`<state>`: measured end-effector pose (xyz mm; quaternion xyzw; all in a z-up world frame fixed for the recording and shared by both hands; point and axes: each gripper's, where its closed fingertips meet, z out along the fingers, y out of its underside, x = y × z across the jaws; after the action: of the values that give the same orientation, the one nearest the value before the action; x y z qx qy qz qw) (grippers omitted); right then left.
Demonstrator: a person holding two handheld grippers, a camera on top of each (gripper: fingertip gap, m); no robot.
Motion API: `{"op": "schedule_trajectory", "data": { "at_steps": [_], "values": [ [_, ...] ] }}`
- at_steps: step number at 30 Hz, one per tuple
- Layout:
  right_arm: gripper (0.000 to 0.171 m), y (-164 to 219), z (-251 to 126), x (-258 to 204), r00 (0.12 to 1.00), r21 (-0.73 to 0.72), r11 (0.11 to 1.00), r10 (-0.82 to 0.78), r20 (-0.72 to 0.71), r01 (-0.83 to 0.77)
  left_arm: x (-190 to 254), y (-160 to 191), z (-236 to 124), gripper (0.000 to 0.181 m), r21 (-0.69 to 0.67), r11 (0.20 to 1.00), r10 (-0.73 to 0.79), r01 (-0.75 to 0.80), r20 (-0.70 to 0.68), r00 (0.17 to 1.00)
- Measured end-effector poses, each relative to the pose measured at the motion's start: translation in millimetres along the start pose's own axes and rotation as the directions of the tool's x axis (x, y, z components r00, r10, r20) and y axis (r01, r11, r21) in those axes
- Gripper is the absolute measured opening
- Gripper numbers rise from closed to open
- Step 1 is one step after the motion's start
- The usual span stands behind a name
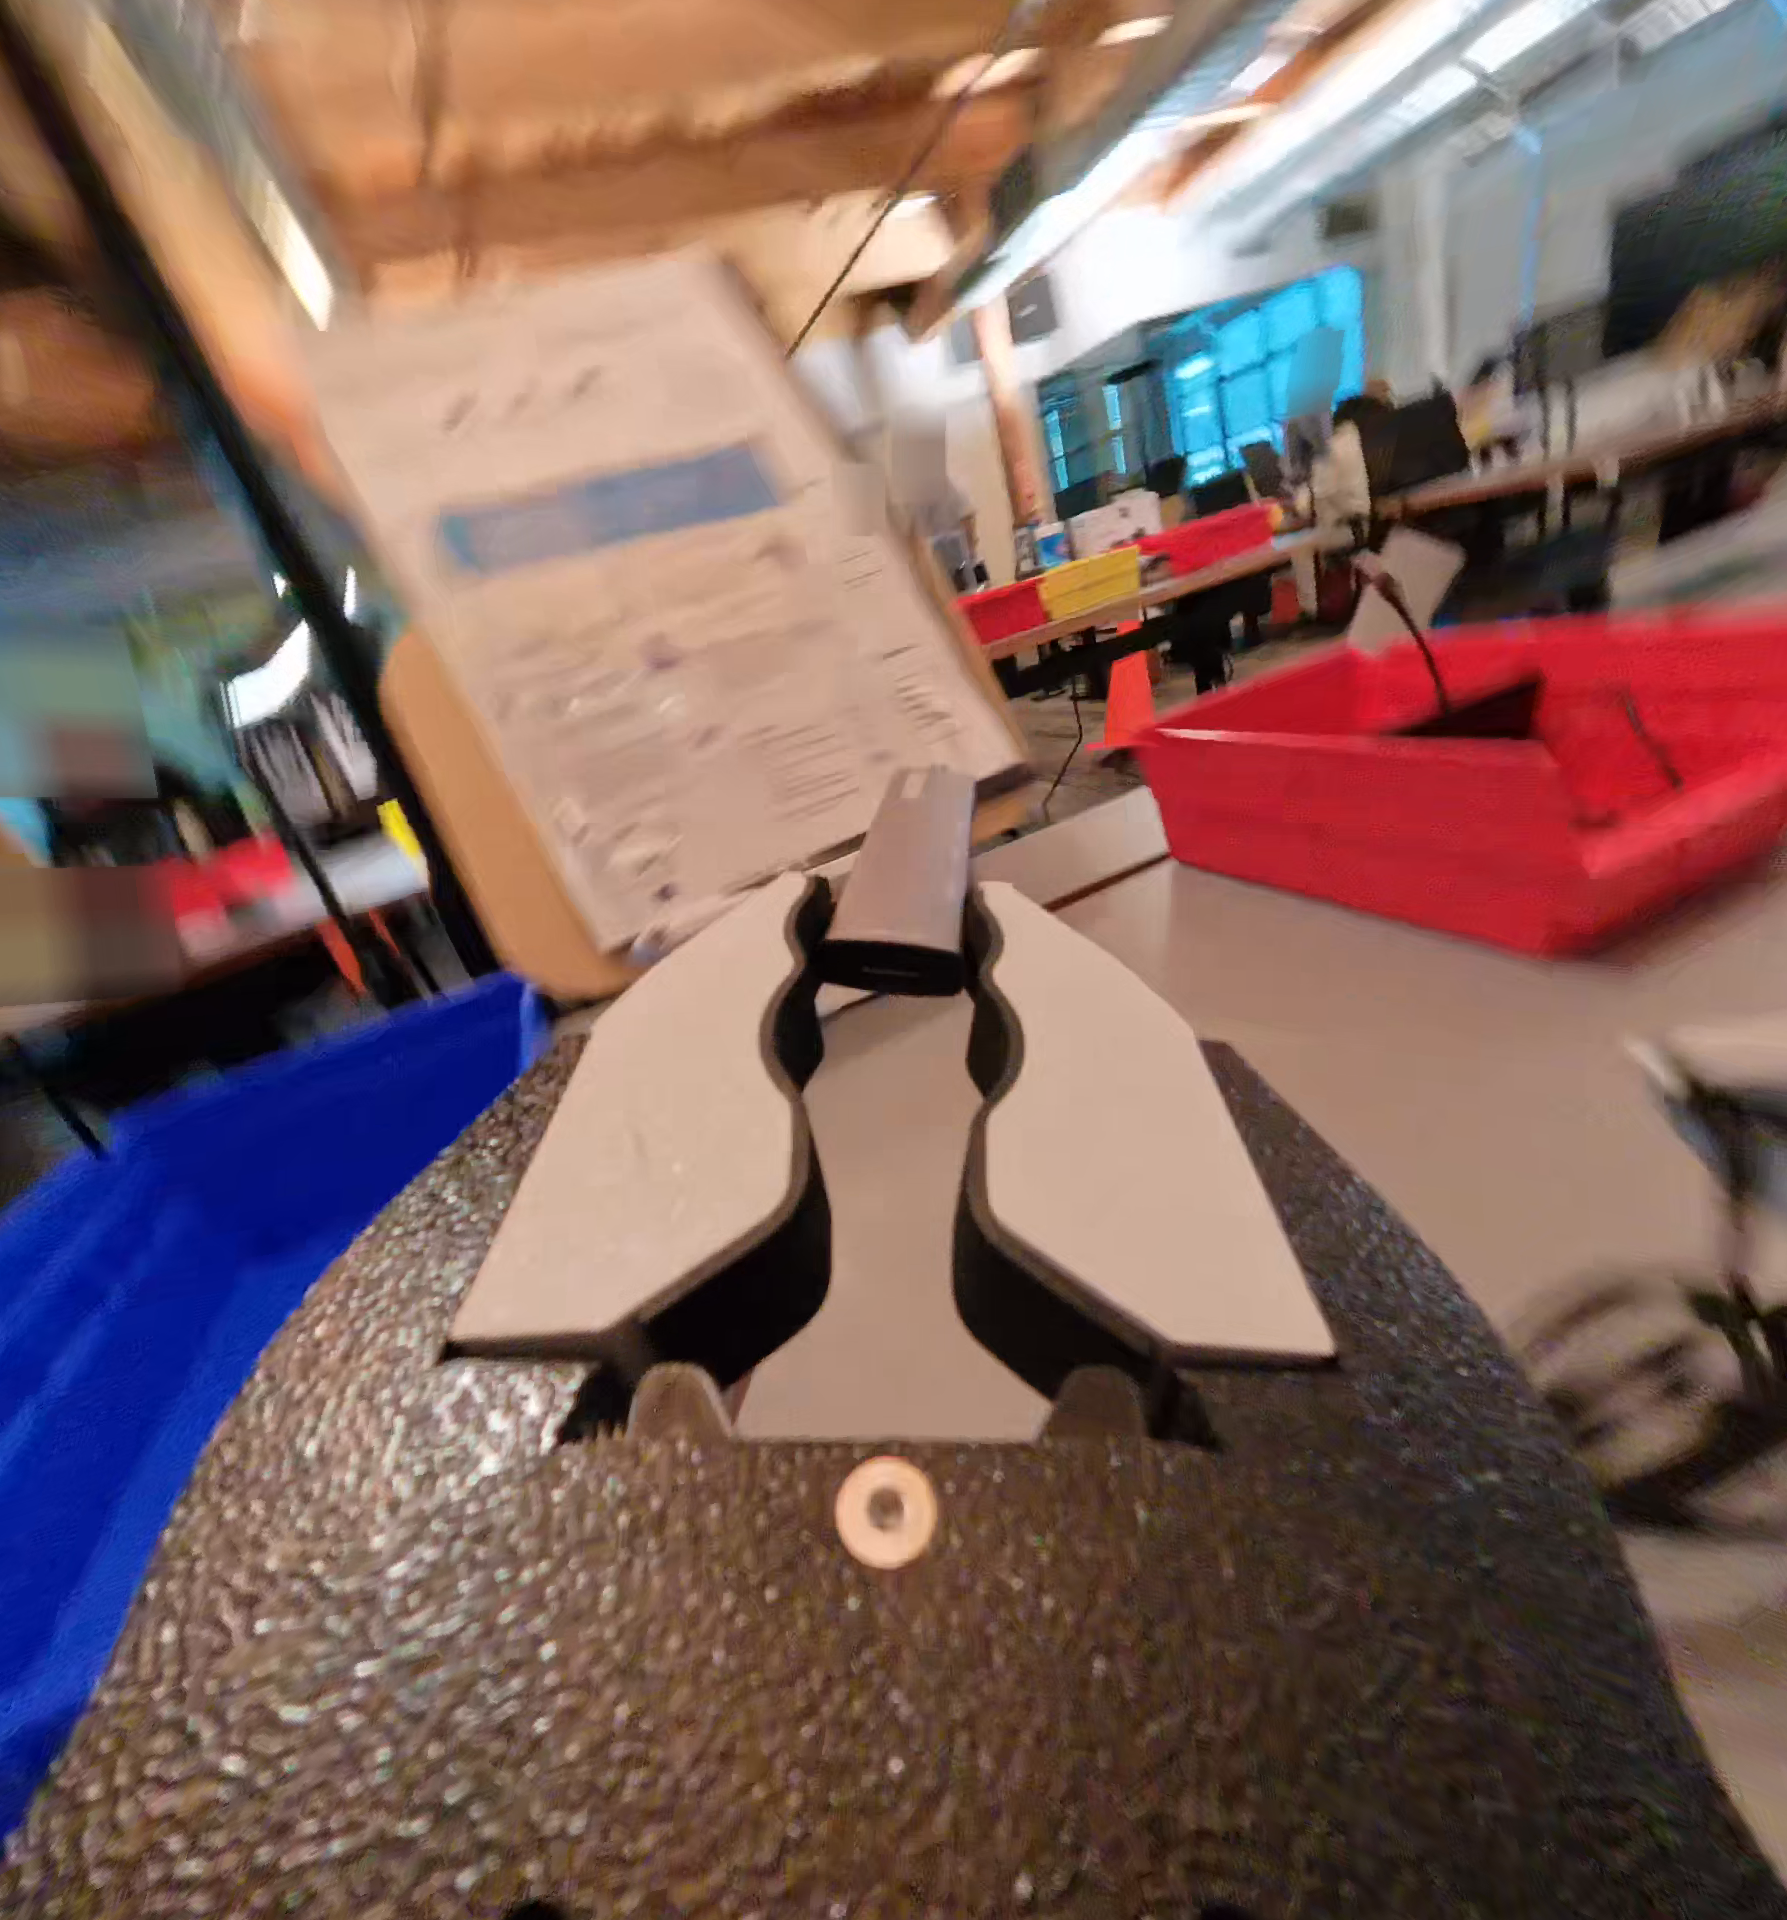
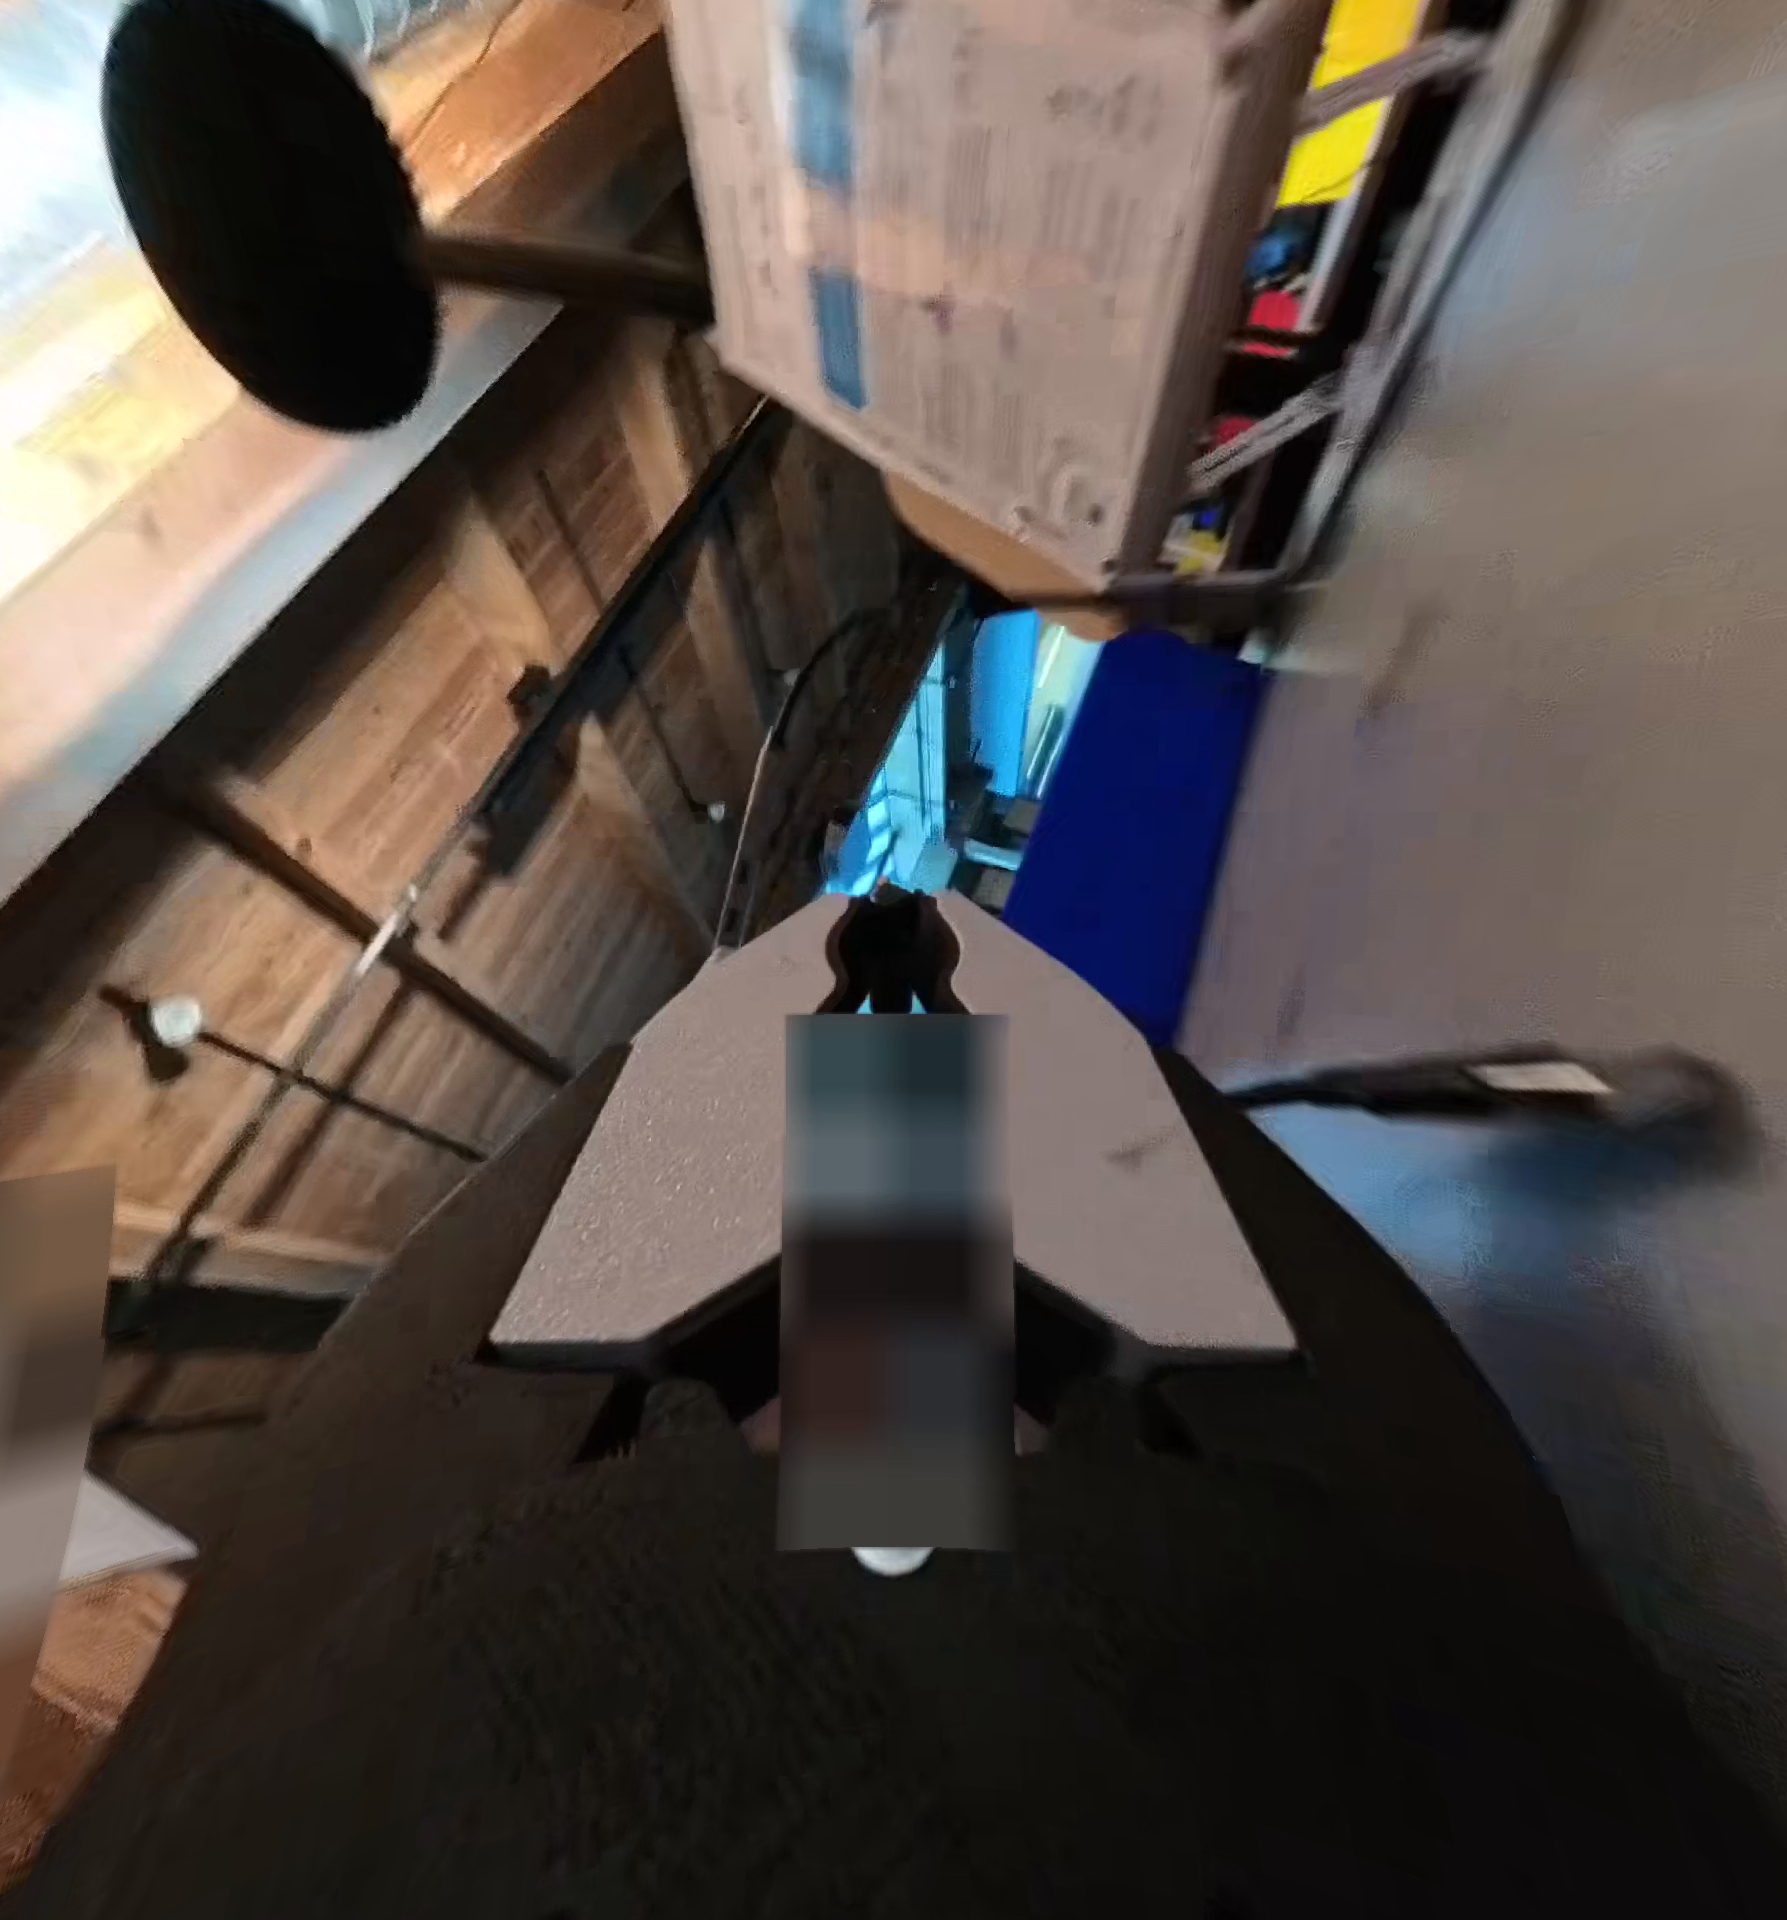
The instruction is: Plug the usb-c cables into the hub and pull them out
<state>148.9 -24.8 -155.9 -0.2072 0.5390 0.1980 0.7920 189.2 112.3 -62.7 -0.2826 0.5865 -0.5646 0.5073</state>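
Note:
My left gripper (image 1: 894,935) is shut on a dark grey hub (image 1: 910,862). It holds the hub by its near end, a little above the grey table (image 1: 1388,1091). The hub's end port faces the camera and nothing is plugged into it. My right gripper (image 2: 894,925) is tilted sideways with its fingertips together. A mosaic patch hides most of the gap, so I cannot tell whether anything is pinched there. A blurred black cable (image 2: 1491,1086) with a pale patch lies on the table to its right.
A red bin (image 1: 1440,821) with a dark cable in it stands at the right on the table. A blue bin (image 1: 193,1247) is at the left, also in the right wrist view (image 2: 1128,831). A labelled cardboard box (image 1: 660,582) stands behind the hub. A blurred dark object (image 1: 1751,1143) is at the right edge.

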Motion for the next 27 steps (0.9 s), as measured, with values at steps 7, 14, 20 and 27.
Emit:
{"op": "schedule_trajectory", "data": {
  "at_steps": [7, 14, 20, 27],
  "values": [
    [0.009, 16, 42, -107, 0.860, -0.252, 0.825, -0.458, 0.225, 0.506, 13, -69, -24, 0.024, 0.197, 0.973, 0.153, -0.122, -0.155, 0.976],
    [0.008, -78, 50, -202, 0.573, -0.259, 0.516, -0.780, 0.252, 0.816, 52, -70, -29, 0.023, 0.238, 0.970, 0.121, -0.041, -0.329, 0.936],
    [0.008, -207, 75, -218, 0.343, -0.222, 0.329, -0.939, 0.028, 0.918, 82, -54, -22, 0.024, 0.175, 0.980, 0.001, 0.091, -0.468, 0.884],
    [0.008, -311, 77, -168, 0.382, -0.197, 0.410, -0.909, -0.167, 0.891, 90, -47, -22, 0.024, 0.160, 0.985, 0.026, 0.060, -0.484, 0.875]
  ]
}}
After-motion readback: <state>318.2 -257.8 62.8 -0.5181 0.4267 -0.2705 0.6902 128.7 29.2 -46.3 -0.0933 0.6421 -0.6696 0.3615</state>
